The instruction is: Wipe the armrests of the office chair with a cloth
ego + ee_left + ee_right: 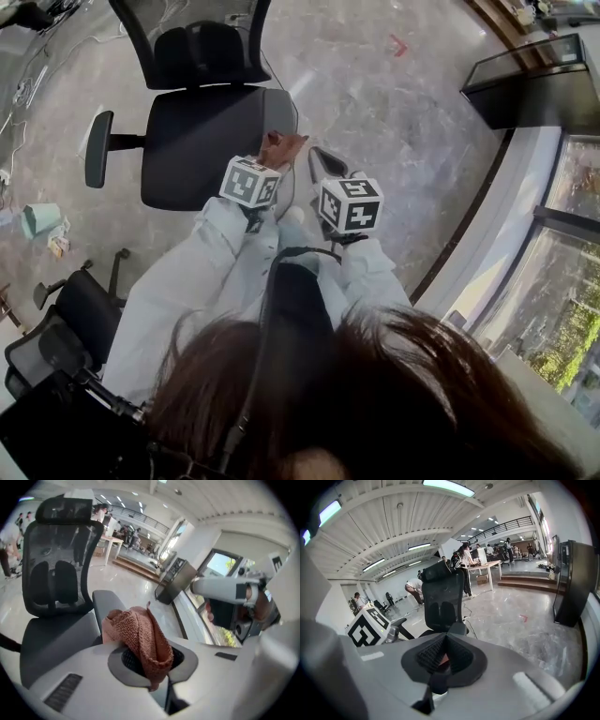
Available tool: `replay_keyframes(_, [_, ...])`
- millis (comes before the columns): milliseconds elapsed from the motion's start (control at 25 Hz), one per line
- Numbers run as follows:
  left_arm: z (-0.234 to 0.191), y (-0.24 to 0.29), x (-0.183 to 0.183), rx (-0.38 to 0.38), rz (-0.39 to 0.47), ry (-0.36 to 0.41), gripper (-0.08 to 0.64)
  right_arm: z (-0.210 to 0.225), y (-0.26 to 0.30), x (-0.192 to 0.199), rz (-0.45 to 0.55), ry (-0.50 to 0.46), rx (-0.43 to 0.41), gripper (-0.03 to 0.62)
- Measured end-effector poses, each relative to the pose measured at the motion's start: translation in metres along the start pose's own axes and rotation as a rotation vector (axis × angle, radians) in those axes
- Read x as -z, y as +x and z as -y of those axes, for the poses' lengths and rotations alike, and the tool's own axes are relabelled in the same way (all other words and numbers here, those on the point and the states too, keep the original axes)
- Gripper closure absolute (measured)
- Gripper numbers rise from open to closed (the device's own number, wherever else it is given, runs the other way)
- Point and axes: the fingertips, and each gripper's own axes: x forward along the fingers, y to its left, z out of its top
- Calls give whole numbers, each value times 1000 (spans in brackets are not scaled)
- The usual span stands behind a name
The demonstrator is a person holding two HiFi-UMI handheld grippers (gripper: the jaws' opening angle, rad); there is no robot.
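Left gripper point(149, 663): jaws pinched on cloth point(140, 634) | right gripper point(443, 656): jaws together, empty | risk: we judge cloth may drag loose on armrest point(104, 605) ahead of jaws.

There are two chairs: the office chair point(202, 131), with two armrests point(97, 148), and a second chair point(80, 314). There is one cloth point(281, 148) and two grippers, the left gripper point(151, 662) and the right gripper point(443, 657), each with one marker cube point(249, 181). One cabinet point(534, 89) stands apart, and the distant people point(465, 555) number perhaps six, too small to count surely.
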Motion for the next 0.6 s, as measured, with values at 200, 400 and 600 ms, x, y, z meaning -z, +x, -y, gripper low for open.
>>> replay_keyframes(200, [5,-51,-55,13,299,-70,523,-4,-13,-29,94,-3,-37,592])
replay_keyframes(400, [26,-110,-110,1,505,-26,523,-15,-29,-66,180,-33,-34,592])
replay_keyframes(600, [49,-158,-160,-24,654,73,523,-30,-43,-110,291,-65,-57,592])
